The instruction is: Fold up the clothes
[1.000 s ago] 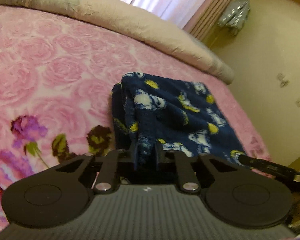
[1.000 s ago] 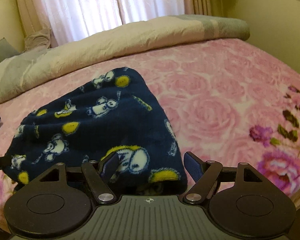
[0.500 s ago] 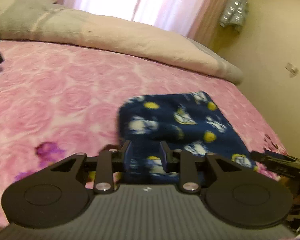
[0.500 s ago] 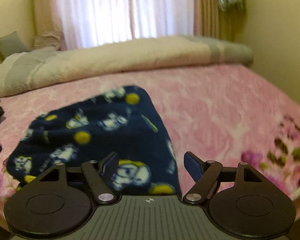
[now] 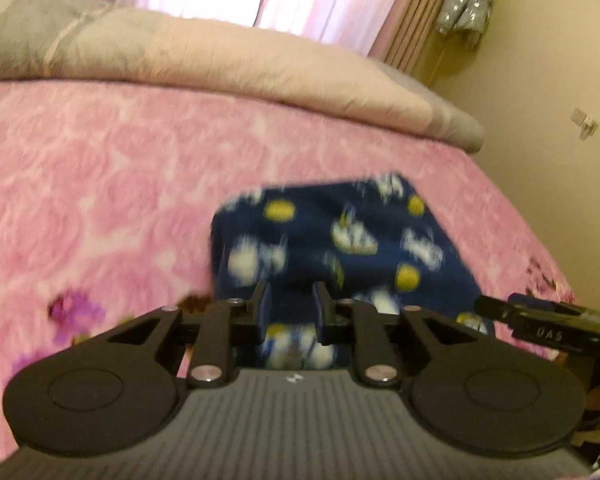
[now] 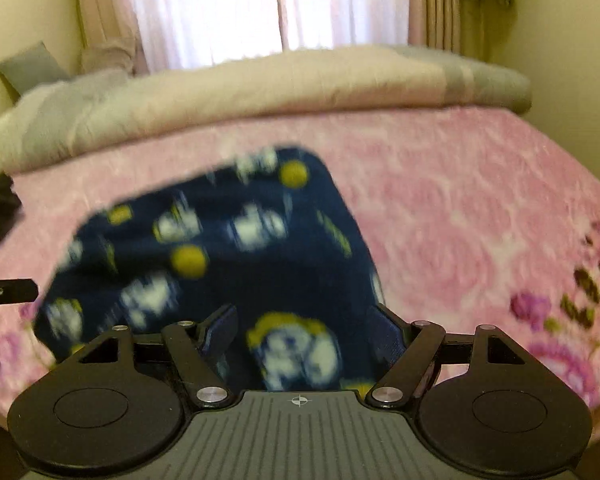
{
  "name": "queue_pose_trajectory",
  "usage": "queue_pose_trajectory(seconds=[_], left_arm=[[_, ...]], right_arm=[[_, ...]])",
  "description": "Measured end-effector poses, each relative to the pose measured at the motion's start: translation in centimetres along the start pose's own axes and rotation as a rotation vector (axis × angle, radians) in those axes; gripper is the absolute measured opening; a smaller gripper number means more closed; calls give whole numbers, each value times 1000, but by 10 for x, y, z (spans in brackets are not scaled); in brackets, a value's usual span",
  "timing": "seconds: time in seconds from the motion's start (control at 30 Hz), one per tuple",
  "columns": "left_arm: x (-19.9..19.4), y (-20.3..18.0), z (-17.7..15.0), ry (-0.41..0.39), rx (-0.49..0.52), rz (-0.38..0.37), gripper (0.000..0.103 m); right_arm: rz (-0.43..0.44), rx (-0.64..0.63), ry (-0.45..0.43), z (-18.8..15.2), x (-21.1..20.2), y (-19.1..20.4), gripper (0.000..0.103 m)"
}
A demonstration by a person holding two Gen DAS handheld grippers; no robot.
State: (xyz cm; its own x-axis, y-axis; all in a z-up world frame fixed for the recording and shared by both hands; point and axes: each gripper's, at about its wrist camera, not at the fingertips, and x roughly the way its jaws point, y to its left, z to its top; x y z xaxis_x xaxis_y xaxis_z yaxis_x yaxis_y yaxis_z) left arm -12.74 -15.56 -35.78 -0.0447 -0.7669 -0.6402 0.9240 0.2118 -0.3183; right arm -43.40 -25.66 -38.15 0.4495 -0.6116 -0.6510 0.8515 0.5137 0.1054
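A folded navy fleece garment (image 5: 332, 240) printed with white and yellow cartoon figures lies on the pink rose-patterned bedspread (image 5: 100, 200), near the bed's near edge. The left gripper (image 5: 290, 300) hangs above its near edge with the fingers parted a little and nothing between them. The right gripper (image 6: 300, 324) is spread wide over the garment's near right part, gripping nothing. Both views are blurred, so contact with the cloth cannot be judged. A beige-and-grey duvet (image 6: 260, 88) lies rolled along the far side.

Bright daylight glows through the sheer white curtains (image 6: 236, 8) ahead; both fisheye views are motion-blurred, edges bowed.
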Motion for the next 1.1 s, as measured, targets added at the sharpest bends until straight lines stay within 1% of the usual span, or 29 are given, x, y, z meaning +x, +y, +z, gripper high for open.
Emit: queue_pose_trajectory(seconds=[0.07, 0.13, 0.23, 0.3, 0.33, 0.37, 0.43, 0.53, 0.57, 0.7, 0.87, 0.93, 1.0, 1.1], left_arm=[[14, -4, 12, 0, 9, -1, 16], [34, -4, 15, 28, 21, 15, 17], [44, -6, 11, 52, 36, 46, 17], [50, -7, 8, 68, 46, 67, 17], [54, -8, 7, 76, 51, 77, 17], [57, -8, 6, 84, 56, 88, 17], [64, -9, 3, 100, 66, 109, 17], [71, -12, -1, 118, 85, 138, 17], [63, -17, -3, 107, 104, 142, 17], [46, -31, -12, 104, 150, 161, 17], [39, -39, -20, 112, 164, 170, 17], [40, -38, -27, 113, 166, 167, 17], [42, -37, -36, 112, 173, 165, 17], [44, -34, -50, 111, 184, 161, 17]], right_arm=[[2, -6, -8, 14, 12, 7, 76], [3, -14, -5, 25, 28, 12, 76], [-23, -31, 59, 30, 64, 14, 76], [-45, -55, 146, 23, 94, 12, 76], [-50, -66, 162, 18, 104, 11, 76], [-52, -78, 152, 14, 107, 10, 76], [-50, -88, 138, 13, 102, 10, 76], [-44, -63, 116, 17, 84, 8, 76], [-40, -54, 102, 18, 76, 8, 76], [-23, -10, 67, 14, 48, 3, 76], [-25, -6, 55, 8, 32, 1, 76], [-28, -8, 60, 4, 30, 0, 76], [-35, -13, 82, -3, 35, -3, 76], [-52, -63, 106, -18, 44, -2, 76]])
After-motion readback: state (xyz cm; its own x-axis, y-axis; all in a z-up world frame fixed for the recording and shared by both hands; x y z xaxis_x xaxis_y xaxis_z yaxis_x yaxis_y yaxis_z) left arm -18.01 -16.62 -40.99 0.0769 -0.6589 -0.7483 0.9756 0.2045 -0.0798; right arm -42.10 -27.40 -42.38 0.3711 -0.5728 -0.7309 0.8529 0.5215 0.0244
